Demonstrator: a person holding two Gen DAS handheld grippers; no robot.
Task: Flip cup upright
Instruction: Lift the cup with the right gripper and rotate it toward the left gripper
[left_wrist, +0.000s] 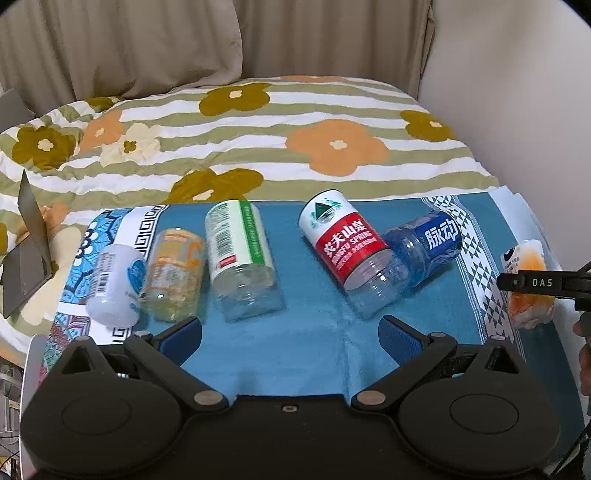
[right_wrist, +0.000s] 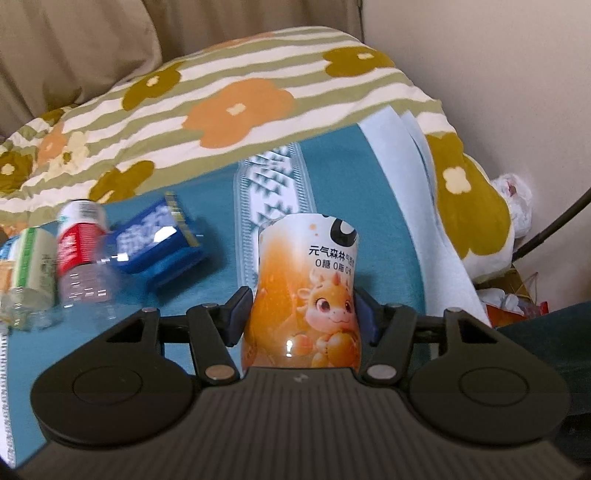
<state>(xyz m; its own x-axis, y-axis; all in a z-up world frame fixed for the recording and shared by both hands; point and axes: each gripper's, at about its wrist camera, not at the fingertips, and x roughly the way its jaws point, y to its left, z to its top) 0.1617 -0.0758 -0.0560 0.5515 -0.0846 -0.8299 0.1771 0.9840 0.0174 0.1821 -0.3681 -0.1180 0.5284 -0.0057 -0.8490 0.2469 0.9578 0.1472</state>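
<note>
- The right tool (right_wrist: 301, 314) is clamped on the orange dragon-print cup (right_wrist: 304, 295), its blue pads pressing the cup's two sides low on the body.
- In the right wrist view the cup's long axis runs straight away from the tool along the fingers, so I judge it to be lying, or only partly tipped, over the teal cloth (right_wrist: 332, 177) near the cloth's right edge; which end is the mouth I cannot tell.
- The flip turns on rotating that axis to vertical; the right hand is the one on it, so the wrist must pitch while the grip holds.
- The left tool (left_wrist: 291, 332) stands wide and holds nothing, over the cloth's near edge at the middle.
- Left of the held cup, apart from it, lie the blue-labelled bottle piece (right_wrist: 159, 240) and the red-labelled one (right_wrist: 79, 243), touching each other; neither blocks the swing.
- Further left lie the green-and-white labelled one (left_wrist: 240, 254), an amber one (left_wrist: 173, 273) and a white one (left_wrist: 114, 284) near the cloth's left edge.
- Beyond the cloth's far edge lies the flowered quilt (left_wrist: 258, 122), then curtains.
</note>
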